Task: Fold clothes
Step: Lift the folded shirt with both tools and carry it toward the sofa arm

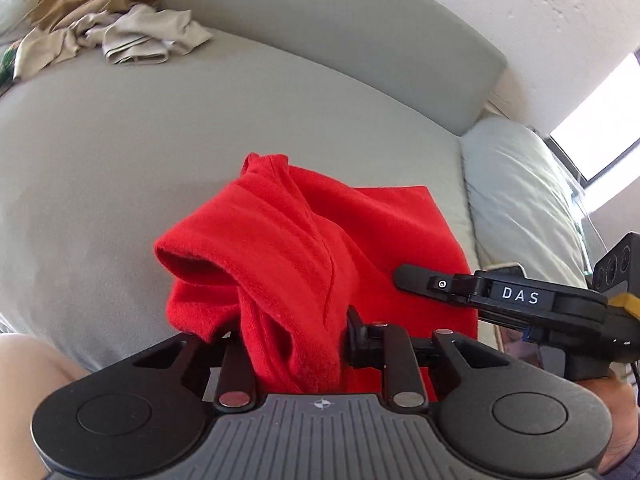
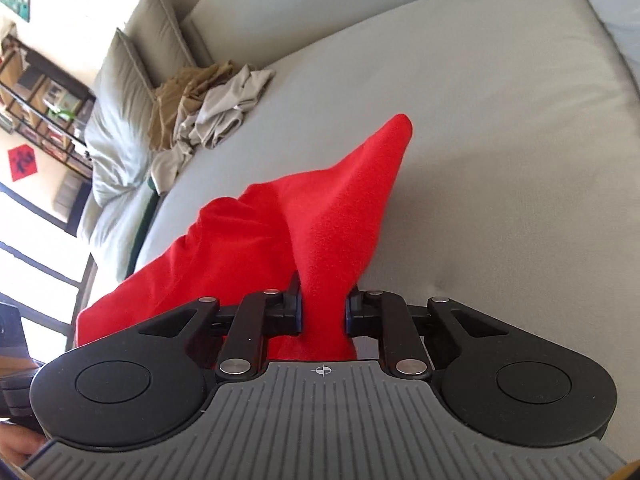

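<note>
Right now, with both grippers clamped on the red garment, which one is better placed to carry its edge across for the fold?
Probably the right gripper: it pinches one clean tapered corner of the red garment. The left gripper holds a bunched wad of layers.

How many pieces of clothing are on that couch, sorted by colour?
Red: 1, the red fleece garment, pinched in both the left claw and the right claw.
Pale grey-beige: 1 crumpled cloth bundle; it may hold more than one piece.
Tan-brown: 1 crumpled tan cloth.
Total: 3 that can be told apart.
</note>
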`<state>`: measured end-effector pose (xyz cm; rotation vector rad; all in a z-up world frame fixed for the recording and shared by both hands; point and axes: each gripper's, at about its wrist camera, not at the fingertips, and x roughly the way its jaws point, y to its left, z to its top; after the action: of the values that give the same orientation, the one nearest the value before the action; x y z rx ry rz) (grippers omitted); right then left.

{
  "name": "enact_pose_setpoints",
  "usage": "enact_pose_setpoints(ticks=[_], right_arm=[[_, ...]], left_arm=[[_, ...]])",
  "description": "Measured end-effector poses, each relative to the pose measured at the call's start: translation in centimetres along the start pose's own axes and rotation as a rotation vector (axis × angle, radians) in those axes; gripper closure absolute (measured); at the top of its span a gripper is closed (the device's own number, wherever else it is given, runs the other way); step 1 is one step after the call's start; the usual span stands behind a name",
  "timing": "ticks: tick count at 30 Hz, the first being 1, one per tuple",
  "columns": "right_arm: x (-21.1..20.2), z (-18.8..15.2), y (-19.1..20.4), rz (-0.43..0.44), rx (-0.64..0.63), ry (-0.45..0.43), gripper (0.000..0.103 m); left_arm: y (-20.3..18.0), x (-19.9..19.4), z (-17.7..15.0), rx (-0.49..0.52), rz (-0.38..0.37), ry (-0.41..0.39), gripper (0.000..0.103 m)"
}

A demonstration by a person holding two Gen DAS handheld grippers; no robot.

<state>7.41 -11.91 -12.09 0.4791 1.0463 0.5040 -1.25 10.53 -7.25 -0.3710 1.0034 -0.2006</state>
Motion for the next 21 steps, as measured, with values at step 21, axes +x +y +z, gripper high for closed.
enact_pose_setpoints(ticks=[21], right_arm=[[-33.1,-10.3,-15.0,-0.306,0.44,-0.414,0.085]], left_arm=[[-27.2,7.0,-3.7,0.334,-0.512,0.339,0.08]])
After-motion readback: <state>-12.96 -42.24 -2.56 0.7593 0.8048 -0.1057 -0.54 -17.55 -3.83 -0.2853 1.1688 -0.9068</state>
